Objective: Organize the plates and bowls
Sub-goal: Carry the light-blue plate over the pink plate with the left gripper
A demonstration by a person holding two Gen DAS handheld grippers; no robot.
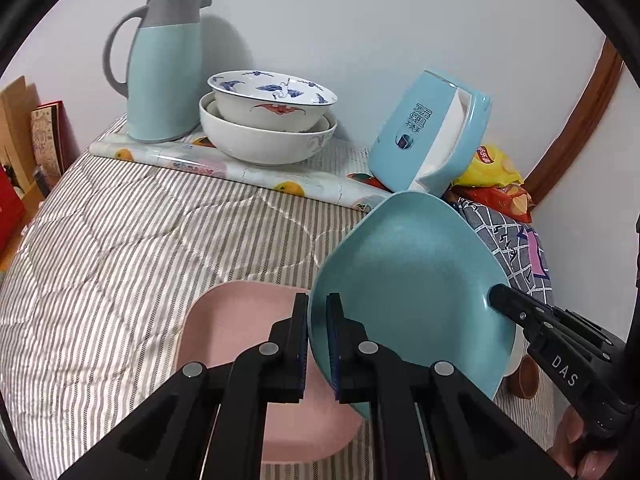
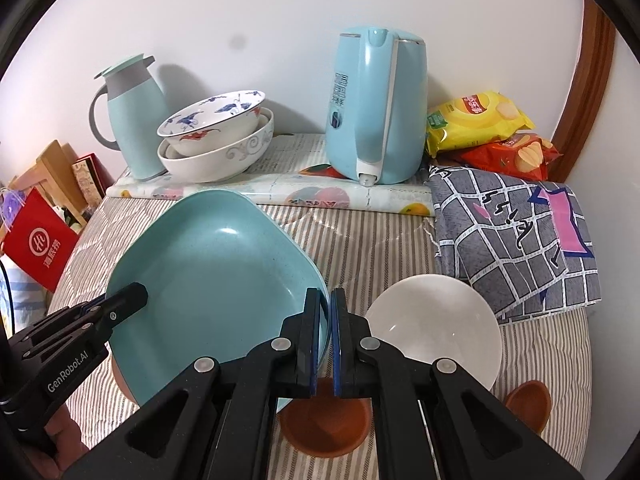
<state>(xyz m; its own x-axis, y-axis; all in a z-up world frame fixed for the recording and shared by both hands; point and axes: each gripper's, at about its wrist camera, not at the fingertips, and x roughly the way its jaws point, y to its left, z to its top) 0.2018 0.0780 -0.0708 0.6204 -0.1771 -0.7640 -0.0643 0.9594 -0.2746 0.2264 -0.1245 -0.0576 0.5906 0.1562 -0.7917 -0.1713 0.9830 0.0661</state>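
Observation:
A teal square plate [image 1: 412,280] is held tilted above the striped cloth. My left gripper [image 1: 318,340] is shut on its left rim and my right gripper [image 2: 326,340] is shut on its right rim; the plate also shows in the right wrist view [image 2: 212,276]. A pink square plate [image 1: 240,320] lies flat beneath it. A white bowl [image 2: 436,328] and two small brown bowls [image 2: 324,424] [image 2: 528,404] sit to the right. Two stacked bowls, a blue-patterned one [image 1: 272,98] inside a white one [image 1: 268,140], stand at the back.
A teal thermos jug [image 1: 160,68] and a blue electric kettle [image 2: 372,108] stand at the back by the wall. Snack bags [image 2: 480,120] and a grey patterned cloth [image 2: 516,236] lie at the right. A red bag [image 2: 40,240] and boxes stand off the left edge.

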